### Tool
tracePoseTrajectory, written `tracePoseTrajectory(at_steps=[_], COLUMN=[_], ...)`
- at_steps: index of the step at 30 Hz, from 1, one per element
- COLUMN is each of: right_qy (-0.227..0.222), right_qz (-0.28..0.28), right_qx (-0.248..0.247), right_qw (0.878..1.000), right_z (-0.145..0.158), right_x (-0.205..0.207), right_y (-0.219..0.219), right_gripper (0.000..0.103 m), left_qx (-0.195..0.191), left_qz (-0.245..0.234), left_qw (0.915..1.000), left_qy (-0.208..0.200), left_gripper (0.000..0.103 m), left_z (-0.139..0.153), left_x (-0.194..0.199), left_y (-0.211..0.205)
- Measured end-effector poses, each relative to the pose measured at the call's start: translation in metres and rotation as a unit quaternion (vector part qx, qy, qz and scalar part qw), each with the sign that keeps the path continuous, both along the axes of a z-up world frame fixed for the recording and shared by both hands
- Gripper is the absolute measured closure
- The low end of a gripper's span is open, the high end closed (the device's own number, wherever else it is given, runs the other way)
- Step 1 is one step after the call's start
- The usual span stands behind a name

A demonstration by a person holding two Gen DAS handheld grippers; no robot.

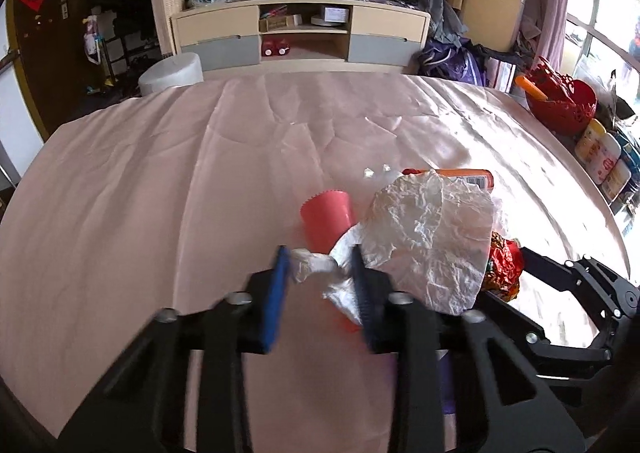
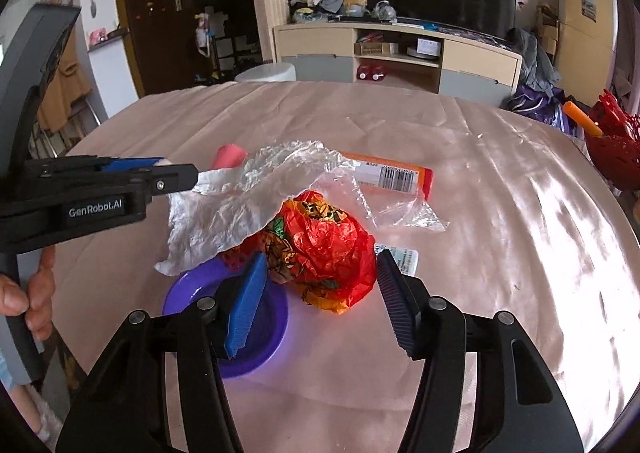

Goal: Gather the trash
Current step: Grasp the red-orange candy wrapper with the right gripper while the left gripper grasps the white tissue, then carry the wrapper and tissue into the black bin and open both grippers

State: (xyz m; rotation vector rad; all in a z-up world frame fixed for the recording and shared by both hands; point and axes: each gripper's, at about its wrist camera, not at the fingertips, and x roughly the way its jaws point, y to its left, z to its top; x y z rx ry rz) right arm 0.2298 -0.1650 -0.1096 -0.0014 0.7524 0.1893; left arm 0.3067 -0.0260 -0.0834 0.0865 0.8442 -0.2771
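Observation:
My left gripper (image 1: 320, 265) has its jaws around a twisted end of a crumpled silver wrapper (image 1: 432, 237), apparently gripping it and holding it up over the table; it also shows in the right wrist view (image 2: 240, 209). My right gripper (image 2: 320, 277) is open, its fingers on either side of a crumpled red and orange wrapper (image 2: 328, 249) that lies next to a purple bowl (image 2: 180, 293). A pink cup (image 1: 326, 219) lies behind the silver wrapper. An orange packet in clear plastic (image 2: 396, 177) lies beyond.
The round table has a pink cloth (image 1: 140, 193). A red basket (image 1: 560, 101) and several jars (image 1: 604, 157) stand at its right edge. A TV cabinet (image 1: 300, 33) stands beyond. The left gripper's body (image 2: 80, 197) reaches in from the left in the right wrist view.

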Motion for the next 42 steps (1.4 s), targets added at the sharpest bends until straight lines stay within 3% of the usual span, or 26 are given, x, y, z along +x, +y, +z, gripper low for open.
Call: tracePoseTrajectory(at_steps=[2, 5, 12, 19, 34, 38, 42], right_qy=[0.000, 0.002, -0.005, -0.040, -0.094, -0.106, -0.107], right_qz=[0.001, 0.003, 0.002, -0.014, -0.036, -0.040, -0.041], right_qx=[0.005, 0.008, 0.021, 0.025, 0.022, 0.022, 0.025], right_qw=[1.000, 1.000, 1.000, 0.999, 0.995, 0.993, 0.993], right_z=[0.000, 0.001, 0.009, 0.042, 0.104, 0.114, 0.114], right_x=[0.001, 0.002, -0.003, -0.021, -0.119, -0.153, -0.182], right_y=[0.000, -0.001, -0.007, -0.022, -0.040, -0.045, -0.048], right_gripper=[0.056, 0.060, 0.063, 0.063, 0.062, 0.062, 0.062], left_qx=[0.001, 0.003, 0.009, 0.008, 0.008, 0.004, 0.005], left_qz=[0.000, 0.000, -0.005, 0.005, 0.000, -0.004, -0.016], left_qw=[1.0000, 1.0000, 0.9996, 0.9972, 0.9842, 0.9811, 0.9816], left_qy=[-0.001, -0.005, -0.028, -0.075, -0.177, -0.194, -0.190], left_gripper=[0.092, 0.098, 0.100, 0.100, 0.100, 0.100, 0.100], left_z=[0.001, 0.003, 0.019, 0.061, 0.154, 0.164, 0.152], left_x=[0.001, 0.001, -0.011, -0.037, -0.164, -0.205, -0.241], left_y=[-0.002, -0.003, -0.006, -0.005, -0.010, -0.010, -0.012])
